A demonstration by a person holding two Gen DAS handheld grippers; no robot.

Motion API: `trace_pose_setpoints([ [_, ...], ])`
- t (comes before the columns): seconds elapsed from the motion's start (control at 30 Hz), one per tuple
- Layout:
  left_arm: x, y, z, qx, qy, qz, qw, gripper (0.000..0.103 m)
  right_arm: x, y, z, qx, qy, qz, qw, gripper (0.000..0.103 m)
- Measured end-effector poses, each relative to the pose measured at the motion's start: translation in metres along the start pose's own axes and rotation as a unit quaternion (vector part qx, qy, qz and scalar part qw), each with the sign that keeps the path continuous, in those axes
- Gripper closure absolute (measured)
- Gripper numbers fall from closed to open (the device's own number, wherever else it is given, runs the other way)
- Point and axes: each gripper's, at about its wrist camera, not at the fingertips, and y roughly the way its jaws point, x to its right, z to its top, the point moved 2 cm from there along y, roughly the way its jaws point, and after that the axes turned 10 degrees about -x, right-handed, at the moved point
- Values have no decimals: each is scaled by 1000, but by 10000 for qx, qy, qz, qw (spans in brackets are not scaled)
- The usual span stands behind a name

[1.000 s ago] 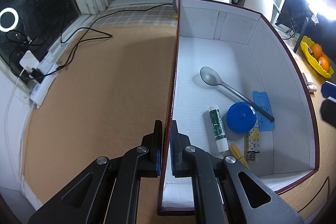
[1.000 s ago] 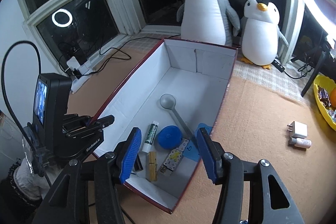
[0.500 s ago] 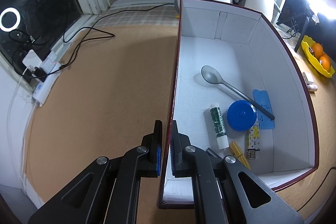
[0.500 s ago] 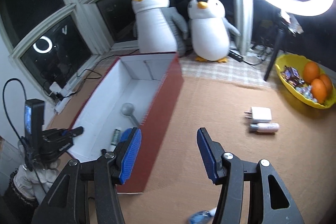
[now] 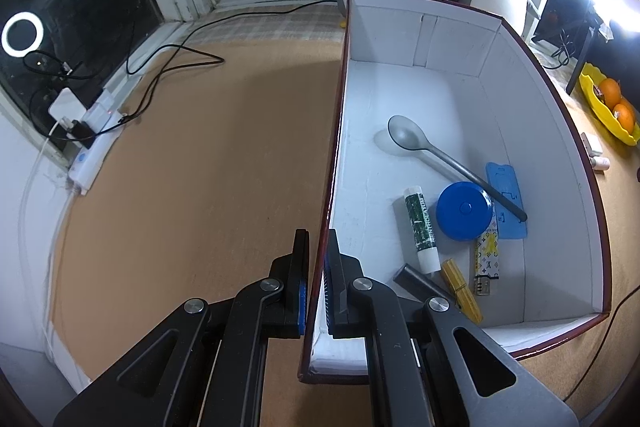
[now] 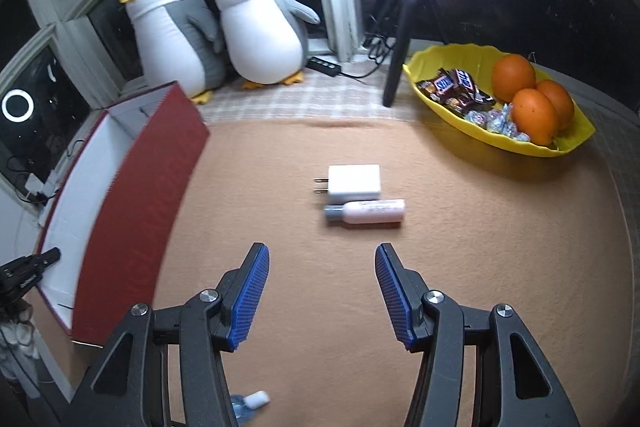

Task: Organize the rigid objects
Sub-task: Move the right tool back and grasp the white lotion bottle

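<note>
Pinching the near left wall of the dark-red cardboard box with the white inside (image 5: 540, 131), my left gripper (image 5: 316, 251) points steeply down, its black fingers clamped shut on the thin board, one blue ribbed pad on each side. Inside the box lie a smooth grey plastic spoon (image 5: 436, 155), a flat round blue lid (image 5: 464, 211), a white tube with a green label (image 5: 420, 227), a thin blue rectangular card (image 5: 506, 203), a yellow wooden clothespin (image 5: 462, 285), and a small dark block (image 5: 412, 277) (I cannot tell what it is).

From the right wrist, my right gripper (image 6: 320, 287) tilts down over the fuzzy tan cloth (image 6: 480, 247), jaws about half apart with nothing between the ribbed blue pads. Just ahead lie a boxy white wall charger (image 6: 354, 182) and, touching it, a pale pink cylindrical bottle with a grey cap (image 6: 366, 213). The box sits to the left, well apart from them. A glossy yellow fruit tray (image 6: 560, 147) sits far right.
</note>
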Motion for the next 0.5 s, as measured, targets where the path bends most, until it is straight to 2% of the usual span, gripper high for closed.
trace_pose_setpoints([
  [0.17, 1, -1, -1, -33, -48, 37, 10000, 97, 20, 22, 11, -150, 26, -175, 9997, 52],
  [0.4, 4, -2, -1, -68, -72, 131, 9999, 97, 26, 56, 23, -314, -27, -210, 9993, 39],
  [0.5, 4, -1, 0, -90, -97, 144, 9998, 97, 24, 67, 27, -373, -87, -295, 9988, 37],
])
